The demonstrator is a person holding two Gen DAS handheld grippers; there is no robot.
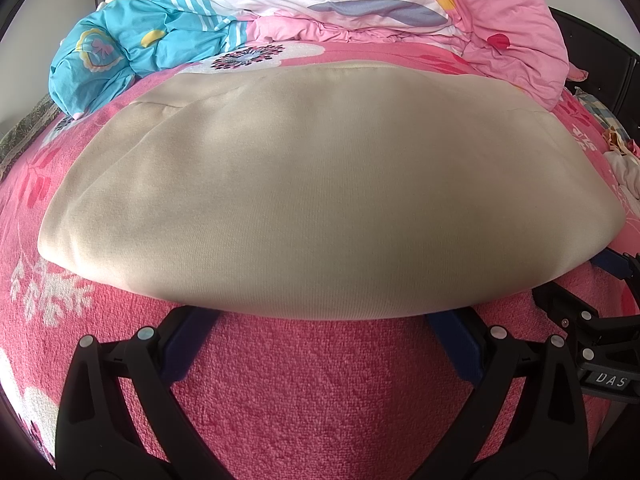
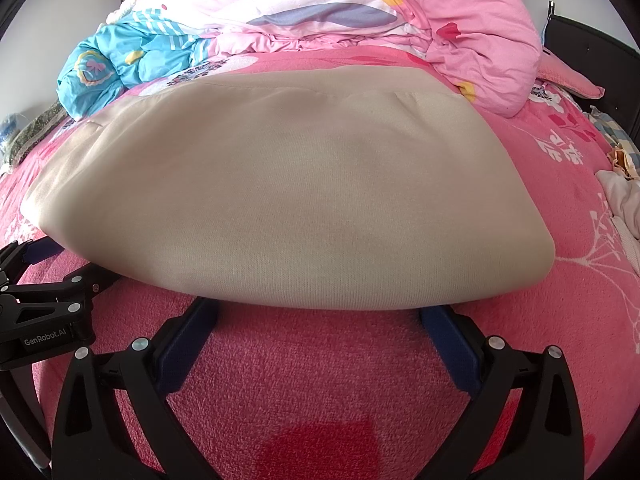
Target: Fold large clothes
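Observation:
A beige folded garment (image 1: 312, 184) (image 2: 288, 184) lies flat on a pink floral blanket (image 1: 304, 392) (image 2: 312, 380). My left gripper (image 1: 322, 320) is open at the garment's near edge, its blue fingers (image 1: 188, 348) wide apart and their tips hidden under the cloth. My right gripper (image 2: 320, 312) is open in the same way further right along that edge, fingers (image 2: 448, 340) spread and tips under the fabric. Each gripper shows in the other's view: the right one (image 1: 584, 280) at the garment's right corner, the left one (image 2: 72, 264) at its left corner.
A rumpled pink quilt (image 1: 460, 12) (image 2: 440, 20) and a bunched blue patterned cover (image 1: 132, 48) (image 2: 120, 64) lie behind the garment. White and checked cloth (image 2: 620, 196) sits at the right edge by a dark bed frame (image 2: 592, 48).

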